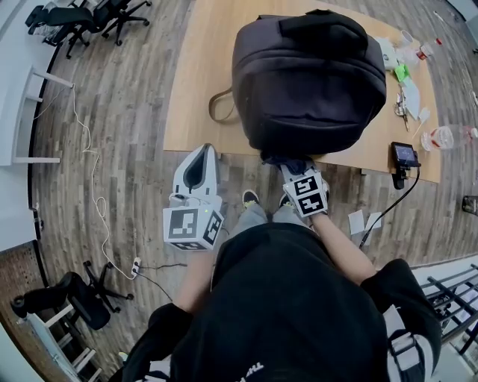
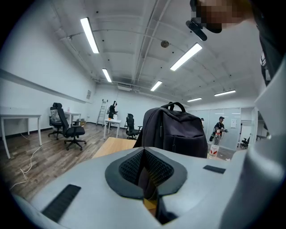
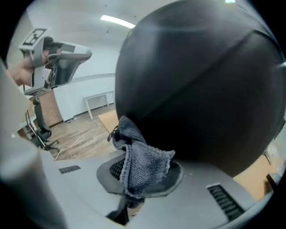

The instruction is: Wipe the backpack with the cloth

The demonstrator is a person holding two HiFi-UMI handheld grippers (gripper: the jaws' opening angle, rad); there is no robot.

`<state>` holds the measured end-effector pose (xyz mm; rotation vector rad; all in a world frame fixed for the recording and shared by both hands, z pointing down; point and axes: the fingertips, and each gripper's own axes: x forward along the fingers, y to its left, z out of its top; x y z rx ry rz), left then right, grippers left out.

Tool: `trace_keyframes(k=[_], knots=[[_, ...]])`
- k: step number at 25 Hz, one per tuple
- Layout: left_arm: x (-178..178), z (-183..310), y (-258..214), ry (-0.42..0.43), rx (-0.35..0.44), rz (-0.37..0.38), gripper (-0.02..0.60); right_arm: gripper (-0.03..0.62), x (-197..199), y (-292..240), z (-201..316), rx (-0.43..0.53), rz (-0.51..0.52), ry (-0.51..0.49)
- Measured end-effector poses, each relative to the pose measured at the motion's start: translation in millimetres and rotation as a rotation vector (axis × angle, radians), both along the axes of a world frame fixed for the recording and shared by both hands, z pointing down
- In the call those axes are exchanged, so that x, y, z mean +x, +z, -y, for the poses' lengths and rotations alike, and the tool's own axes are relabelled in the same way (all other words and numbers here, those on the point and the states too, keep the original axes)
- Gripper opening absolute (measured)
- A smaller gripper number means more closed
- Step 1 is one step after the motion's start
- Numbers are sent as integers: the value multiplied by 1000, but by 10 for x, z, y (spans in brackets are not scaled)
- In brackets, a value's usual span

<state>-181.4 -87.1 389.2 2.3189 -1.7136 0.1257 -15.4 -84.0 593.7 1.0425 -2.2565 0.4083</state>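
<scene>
A black backpack (image 1: 310, 82) stands upright on the wooden table (image 1: 198, 89), close to its front edge. My right gripper (image 1: 295, 164) sits low against the bag's bottom front and is shut on a grey-blue cloth (image 3: 140, 165), which is bunched between the jaws and lies against the dark fabric (image 3: 201, 89). A corner of the cloth (image 1: 280, 159) shows under the bag in the head view. My left gripper (image 1: 200, 158) hovers at the table's front edge, left of the bag and apart from it. It is shut with nothing in it (image 2: 144, 172) and faces the backpack (image 2: 178, 132).
A phone on a stand (image 1: 404, 155), a plastic bottle (image 1: 444, 138) and small clutter (image 1: 407, 63) lie on the table's right end. Office chairs (image 1: 82, 19) and a white desk (image 1: 22, 112) stand at the left. A cable (image 1: 93, 171) runs across the wooden floor.
</scene>
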Motion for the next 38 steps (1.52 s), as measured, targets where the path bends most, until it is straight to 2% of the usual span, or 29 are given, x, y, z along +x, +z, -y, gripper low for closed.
trace_keyframes(k=[5,8,10,15,19,21,24,26,29,32,34,38], knots=[[167,54,-5,50,2,2,17,40,912,104,96,-11,44,267],[312,87,-26,90,9,6,15,41,1252,79,123,7,49,360],[394,96,-37,111,14,10,17,41,1392,-52,122,55,35,390],[497,110,-25,135,14,9,17,40,1511,-811,124,250,18,368],[525,126,-42,149,19,0,17,40,1555,-1967,265,519,110,377],[540,142,-50,154,25,-5,17,40,1505,-2452,442,600,185,359],[578,165,-59,157,31,-8,17,40,1233,-2746,645,587,248,307],[580,161,-71,155,31,-9,17,40,952,-2668,613,552,278,243],[498,156,-127,134,40,-10,17,40,252,-2490,464,493,298,72],[381,118,-161,99,48,-8,17,40,-339,-2357,426,516,178,-57],[305,74,-162,82,46,-5,17,40,-451,-2287,436,524,148,-71],[148,20,-133,49,32,2,17,40,-607,-2010,316,379,221,-130]])
